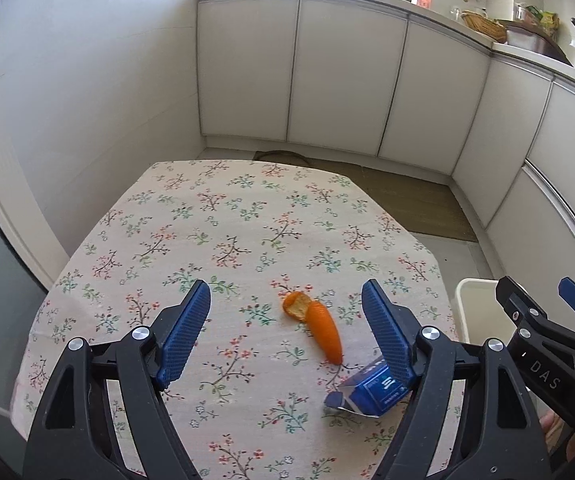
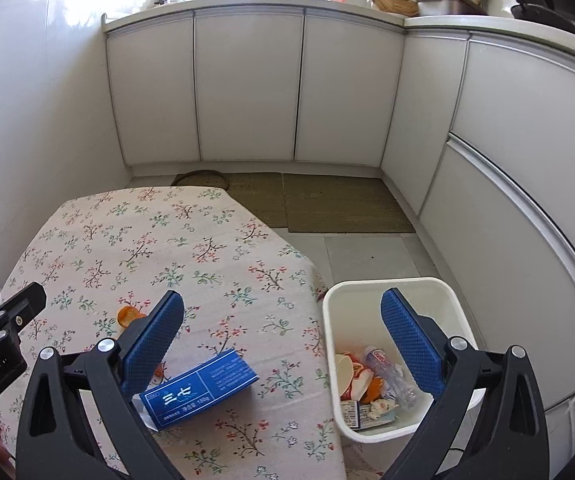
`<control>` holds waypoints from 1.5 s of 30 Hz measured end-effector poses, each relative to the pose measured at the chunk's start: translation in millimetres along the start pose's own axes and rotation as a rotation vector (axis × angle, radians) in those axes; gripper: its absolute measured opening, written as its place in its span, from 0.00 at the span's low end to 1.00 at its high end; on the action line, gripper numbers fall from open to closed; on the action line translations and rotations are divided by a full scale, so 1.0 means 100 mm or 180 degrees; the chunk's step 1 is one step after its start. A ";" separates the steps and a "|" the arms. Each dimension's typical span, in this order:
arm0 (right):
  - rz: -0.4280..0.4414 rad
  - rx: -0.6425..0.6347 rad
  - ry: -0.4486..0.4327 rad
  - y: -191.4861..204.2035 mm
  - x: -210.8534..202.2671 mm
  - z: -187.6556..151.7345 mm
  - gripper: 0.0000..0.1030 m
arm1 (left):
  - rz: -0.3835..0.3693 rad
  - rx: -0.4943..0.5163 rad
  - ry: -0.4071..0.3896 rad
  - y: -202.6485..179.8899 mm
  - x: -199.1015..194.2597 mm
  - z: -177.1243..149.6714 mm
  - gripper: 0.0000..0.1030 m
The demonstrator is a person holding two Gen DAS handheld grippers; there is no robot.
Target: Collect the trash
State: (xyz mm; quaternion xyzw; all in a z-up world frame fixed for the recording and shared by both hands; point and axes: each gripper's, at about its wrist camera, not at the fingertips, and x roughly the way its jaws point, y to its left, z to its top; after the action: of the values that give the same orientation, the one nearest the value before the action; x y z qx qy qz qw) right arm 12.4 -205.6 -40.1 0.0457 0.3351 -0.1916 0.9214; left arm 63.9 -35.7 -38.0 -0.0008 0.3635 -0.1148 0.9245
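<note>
The left claw (image 1: 286, 312) has its blue fingers wide apart and holds nothing. An orange peel (image 1: 314, 324) lies on the flowery table (image 1: 215, 216) between them. The right claw (image 2: 283, 334) is apart and empty too, above a blue box (image 2: 201, 388) with "三七" on it. The white bin (image 2: 371, 286) beside the table already holds wrappers and a bottle. I think the peel and box still need picking up.

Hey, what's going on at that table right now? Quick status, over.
Left gripper and right gripper open, both empty. Orange peel and blue box on the tablecloth. White bin beside table, part full. Nothing in the way.
</note>
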 end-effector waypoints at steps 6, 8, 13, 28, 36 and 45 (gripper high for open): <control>0.0184 0.0107 0.0481 0.23 0.31 -0.11 0.93 | 0.0128 -0.0158 0.0054 0.34 0.06 -0.01 0.73; 0.0195 0.0124 0.0631 0.32 0.43 -0.17 0.93 | 0.0147 -0.0190 0.0057 0.41 0.06 -0.01 0.73; 0.0270 0.0254 0.1010 0.49 0.73 -0.31 0.93 | 0.0192 -0.0240 0.0056 0.58 0.06 -0.02 0.73; 0.0251 0.0616 0.1094 0.59 0.86 -0.38 0.94 | 0.0231 -0.0448 0.0138 0.96 0.14 -0.05 0.73; 0.0121 0.0920 0.1505 0.26 1.11 -0.57 0.94 | 0.0099 -0.0562 0.0395 0.84 0.46 -0.03 0.73; 0.0743 0.0838 0.1808 0.42 1.25 -0.64 0.38 | -0.0076 -0.0679 0.0615 0.57 0.73 0.09 0.73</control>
State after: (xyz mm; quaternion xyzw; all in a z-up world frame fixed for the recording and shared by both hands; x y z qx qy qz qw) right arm 77.7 -193.4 -170.9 0.2540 0.5435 -0.1061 0.7930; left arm 133.8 3.9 -84.9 -0.0923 0.4610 -0.0860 0.8784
